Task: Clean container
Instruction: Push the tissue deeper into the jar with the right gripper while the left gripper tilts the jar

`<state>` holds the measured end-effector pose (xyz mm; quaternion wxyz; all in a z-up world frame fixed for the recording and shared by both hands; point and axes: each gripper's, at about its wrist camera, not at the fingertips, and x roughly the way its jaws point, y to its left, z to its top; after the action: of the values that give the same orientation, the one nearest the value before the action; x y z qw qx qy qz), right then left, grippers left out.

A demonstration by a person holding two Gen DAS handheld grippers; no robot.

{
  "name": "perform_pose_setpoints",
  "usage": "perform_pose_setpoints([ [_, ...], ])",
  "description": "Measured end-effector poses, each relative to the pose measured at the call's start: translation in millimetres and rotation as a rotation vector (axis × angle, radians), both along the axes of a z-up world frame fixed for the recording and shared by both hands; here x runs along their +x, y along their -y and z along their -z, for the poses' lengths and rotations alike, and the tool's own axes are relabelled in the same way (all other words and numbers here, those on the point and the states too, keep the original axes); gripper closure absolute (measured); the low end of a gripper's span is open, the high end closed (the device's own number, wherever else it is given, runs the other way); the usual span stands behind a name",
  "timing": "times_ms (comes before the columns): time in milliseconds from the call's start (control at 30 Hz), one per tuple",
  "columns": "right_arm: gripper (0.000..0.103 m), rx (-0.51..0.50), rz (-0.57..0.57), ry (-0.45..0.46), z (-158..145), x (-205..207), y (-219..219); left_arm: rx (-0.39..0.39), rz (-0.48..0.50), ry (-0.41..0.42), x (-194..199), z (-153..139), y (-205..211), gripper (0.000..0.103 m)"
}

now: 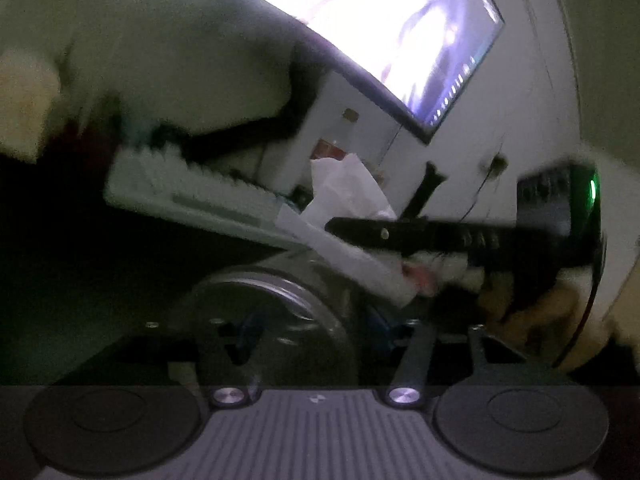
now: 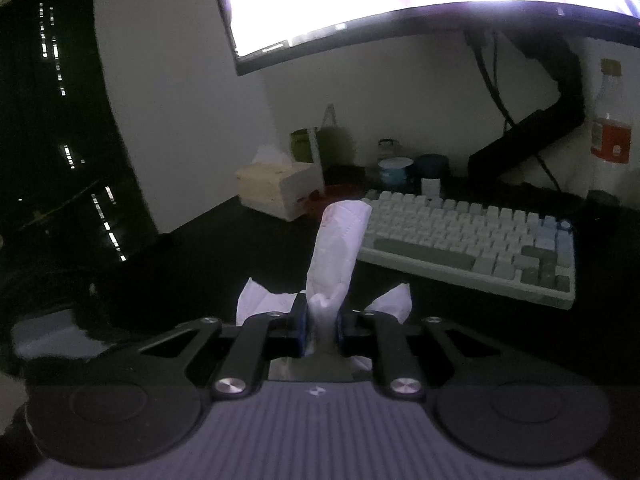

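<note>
The right hand-held gripper (image 2: 322, 330) pinches a rolled white tissue (image 2: 338, 248) that stands up at the centre of its view. In the left wrist view the clear container (image 1: 276, 312) lies low at centre between the left hand-held gripper (image 1: 316, 332) jaws, seemingly held. The wipe probably goes best with the jar steadied and the tissue fed into its mouth.
</note>
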<state>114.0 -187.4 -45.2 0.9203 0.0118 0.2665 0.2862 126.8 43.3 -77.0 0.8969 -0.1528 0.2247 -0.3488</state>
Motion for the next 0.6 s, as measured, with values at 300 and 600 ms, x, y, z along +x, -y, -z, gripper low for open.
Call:
perform_pose_setpoints([
  [300, 0.086, -0.022, -0.027, -0.001, 7.7, 8.3, -23.0, 0.209, 0.042, 0.049, -11.6, 15.0, 29.2, 0.049],
  [600, 0.086, -0.085, -0.067, 0.056, 14.0, 9.5, -36.9, 0.186, 0.020, 0.013, -9.3, 24.9, 26.6, 0.035],
])
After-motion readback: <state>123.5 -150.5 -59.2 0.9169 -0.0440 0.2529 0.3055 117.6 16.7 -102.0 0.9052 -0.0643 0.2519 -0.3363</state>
